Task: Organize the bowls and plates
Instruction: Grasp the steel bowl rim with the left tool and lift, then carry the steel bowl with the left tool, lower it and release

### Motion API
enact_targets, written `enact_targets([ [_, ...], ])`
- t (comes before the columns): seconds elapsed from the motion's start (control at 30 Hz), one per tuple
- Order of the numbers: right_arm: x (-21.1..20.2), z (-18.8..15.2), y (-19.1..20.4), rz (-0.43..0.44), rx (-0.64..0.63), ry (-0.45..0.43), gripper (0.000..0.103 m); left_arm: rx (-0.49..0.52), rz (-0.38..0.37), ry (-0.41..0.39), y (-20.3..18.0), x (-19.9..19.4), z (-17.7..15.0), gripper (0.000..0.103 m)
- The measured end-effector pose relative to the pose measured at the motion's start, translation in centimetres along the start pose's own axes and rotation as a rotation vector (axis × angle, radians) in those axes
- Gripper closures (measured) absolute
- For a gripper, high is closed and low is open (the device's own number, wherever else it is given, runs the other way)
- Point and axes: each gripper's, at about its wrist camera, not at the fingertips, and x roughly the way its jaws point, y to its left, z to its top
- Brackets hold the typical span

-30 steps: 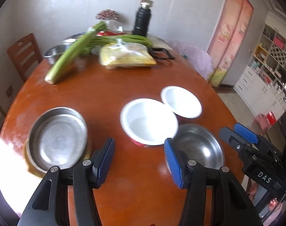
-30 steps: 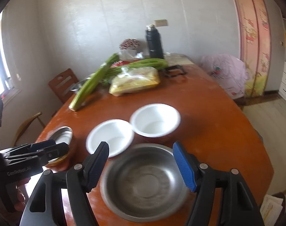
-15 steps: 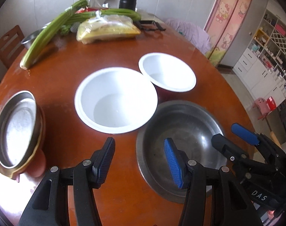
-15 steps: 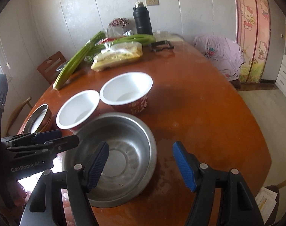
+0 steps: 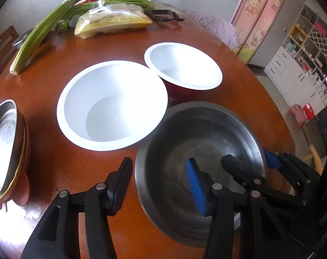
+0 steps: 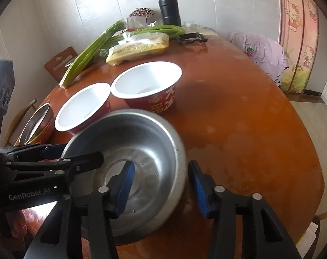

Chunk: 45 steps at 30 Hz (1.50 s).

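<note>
Both claws straddled the rim of the round, dull steel bowl (image 6: 142,151) on the glossy brown table (image 6: 239,129), the right claw (image 6: 161,185) clamped on it, the left claw (image 5: 158,183) closing, its grip unclear.

- Two white paper bowls (image 6: 111,99) crowd the steel bowl's (image 6: 142,142) far side, rims nearly touching.
- Stacked metal dishes (image 5: 6,151) block the bench's (image 6: 249,129) left edge.
- Vegetables (image 6: 92,49) and a bag (image 6: 139,47) fill the far edge.
- The right half lies bare.
</note>
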Motion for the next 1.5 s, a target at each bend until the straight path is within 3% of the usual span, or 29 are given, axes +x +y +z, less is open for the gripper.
enact_targets([
  [0.1, 0.1, 0.0, 0.4, 0.004, -0.009, -0.002, 0.059, 0.005, -0.005, 0.011, -0.2, 0.1, -0.1, 0.061],
  [0.57, -2.4, -1.0, 1.6, -0.022, -0.029, -0.008, 0.058, 0.006, -0.026, 0.004, -0.2, -1.8, -1.3, 0.06],
  [0.93, -4.1, -2.0, 5.7, 0.045, -0.1, -0.024, 0.053, -0.031, 0.018, -0.045, 2.7, -5.4, -3.9, 0.056],
  [1.5, -3.7, -3.7, 10.0, 0.105, -0.18, 0.026, 0.051, -0.094, 0.055, -0.023, 6.2, -5.9, -7.0, 0.055],
])
